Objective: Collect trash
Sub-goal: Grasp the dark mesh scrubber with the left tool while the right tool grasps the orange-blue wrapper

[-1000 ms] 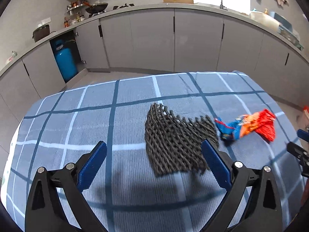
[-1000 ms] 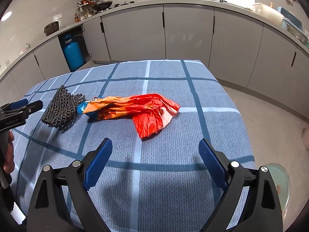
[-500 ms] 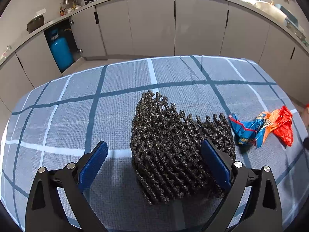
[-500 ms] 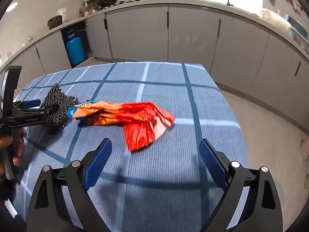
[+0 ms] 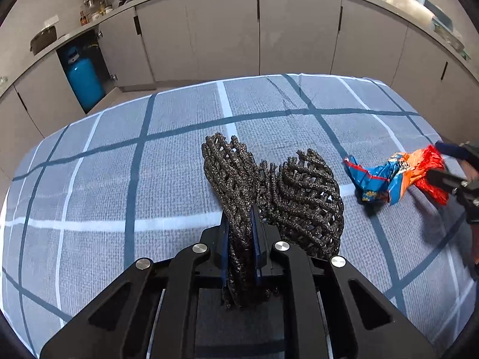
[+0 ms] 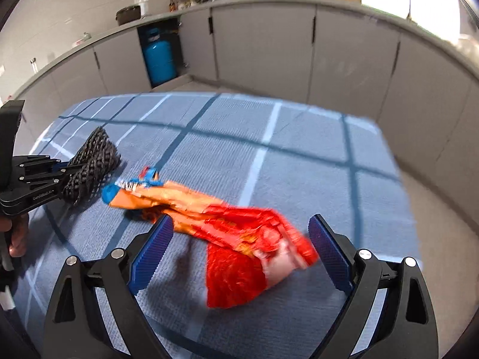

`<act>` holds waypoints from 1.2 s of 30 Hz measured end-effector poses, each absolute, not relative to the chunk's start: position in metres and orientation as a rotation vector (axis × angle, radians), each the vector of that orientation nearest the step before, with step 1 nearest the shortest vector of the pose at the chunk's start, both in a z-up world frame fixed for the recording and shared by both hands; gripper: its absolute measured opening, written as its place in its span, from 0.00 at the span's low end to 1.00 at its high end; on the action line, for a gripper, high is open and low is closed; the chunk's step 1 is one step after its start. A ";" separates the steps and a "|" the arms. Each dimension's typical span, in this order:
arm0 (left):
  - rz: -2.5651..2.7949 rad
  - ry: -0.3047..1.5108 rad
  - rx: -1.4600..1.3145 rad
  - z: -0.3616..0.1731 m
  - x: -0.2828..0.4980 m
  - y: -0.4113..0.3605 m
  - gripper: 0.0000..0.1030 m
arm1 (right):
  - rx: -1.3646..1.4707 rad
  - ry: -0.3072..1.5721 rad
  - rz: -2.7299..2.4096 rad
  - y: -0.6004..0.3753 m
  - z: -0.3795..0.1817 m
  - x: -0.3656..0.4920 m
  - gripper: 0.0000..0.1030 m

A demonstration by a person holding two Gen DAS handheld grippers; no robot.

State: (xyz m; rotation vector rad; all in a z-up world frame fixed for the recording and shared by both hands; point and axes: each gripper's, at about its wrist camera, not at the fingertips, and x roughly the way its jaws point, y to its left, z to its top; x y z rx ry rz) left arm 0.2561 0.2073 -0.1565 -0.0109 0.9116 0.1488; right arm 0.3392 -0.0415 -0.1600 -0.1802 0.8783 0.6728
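Left jaws pinched tight on a fold of the black mesh [image 5: 239,209]; right jaws spread wide, straddling the red end of the wrapper [image 6: 239,230] without touching it. Trash count: two pieces, one mesh, one wrapper, both on the blue checked cloth [image 5: 104,179]. Left gripper [image 5: 239,230] points toward 12 o'clock, low over the cloth; the rest of the mesh bulges out at 1 o'clock of the grip, its far part resting on the cloth. Right gripper [image 6: 241,239] angled down at the cloth, wrapper running from between its fingers out toward 10 o'clock, blue end nearest the mesh, just beside it. In the right view the left gripper [image 6: 64,176] comes in from 9 o'clock, level, a hand [image 6: 18,233] on its handle below. Small white lettering on that gripper's side, too small to read surely. Print on the wrapper blurred, unreadable. One blue gas cylinder [image 5: 83,77] in the open cabinet at 10 o'clock.
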 end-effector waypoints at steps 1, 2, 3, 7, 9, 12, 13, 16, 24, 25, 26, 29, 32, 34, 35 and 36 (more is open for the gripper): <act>0.148 0.912 -0.015 -0.156 0.254 0.208 0.13 | -0.181 0.900 0.694 -0.040 -0.161 0.335 0.81; 0.148 0.912 -0.019 -0.156 0.251 0.209 0.13 | -0.191 0.909 0.703 -0.038 -0.161 0.330 0.78; 0.149 0.912 -0.023 -0.155 0.250 0.210 0.13 | -0.205 0.916 0.710 -0.037 -0.160 0.323 0.77; 0.153 0.911 -0.036 -0.152 0.243 0.214 0.13 | -0.249 0.948 0.790 -0.032 -0.152 0.288 0.72; 0.162 0.907 -0.025 -0.150 0.240 0.215 0.13 | -0.306 0.925 0.782 -0.029 -0.145 0.272 0.72; 0.183 0.906 -0.007 -0.147 0.236 0.214 0.13 | -0.278 0.882 0.727 -0.034 -0.134 0.269 0.72; 0.191 0.905 0.000 -0.146 0.235 0.213 0.13 | -0.248 0.867 0.705 -0.036 -0.131 0.274 0.72; 0.191 0.907 0.010 -0.146 0.232 0.209 0.13 | -0.254 0.846 0.661 -0.029 -0.134 0.288 0.72; 0.189 0.918 0.010 -0.150 0.232 0.201 0.13 | -0.220 0.917 0.725 -0.007 -0.159 0.307 0.41; 0.188 0.920 0.008 -0.151 0.232 0.201 0.13 | -0.211 0.924 0.723 -0.008 -0.161 0.307 0.38; 0.188 0.921 0.007 -0.152 0.232 0.201 0.13 | -0.205 0.924 0.721 -0.008 -0.161 0.306 0.36; 0.186 0.921 0.007 -0.152 0.234 0.200 0.13 | -0.189 0.937 0.703 -0.010 -0.162 0.303 0.33; 0.183 0.924 0.005 -0.154 0.234 0.200 0.13 | -0.210 0.917 0.675 -0.006 -0.164 0.298 0.33; 0.183 0.925 0.004 -0.154 0.234 0.200 0.13 | -0.197 0.919 0.672 -0.005 -0.162 0.297 0.28; 0.184 0.924 0.004 -0.154 0.233 0.200 0.13 | -0.192 0.921 0.667 -0.005 -0.161 0.295 0.25; 0.186 0.924 0.006 -0.154 0.233 0.200 0.13 | -0.190 0.927 0.662 -0.004 -0.161 0.294 0.24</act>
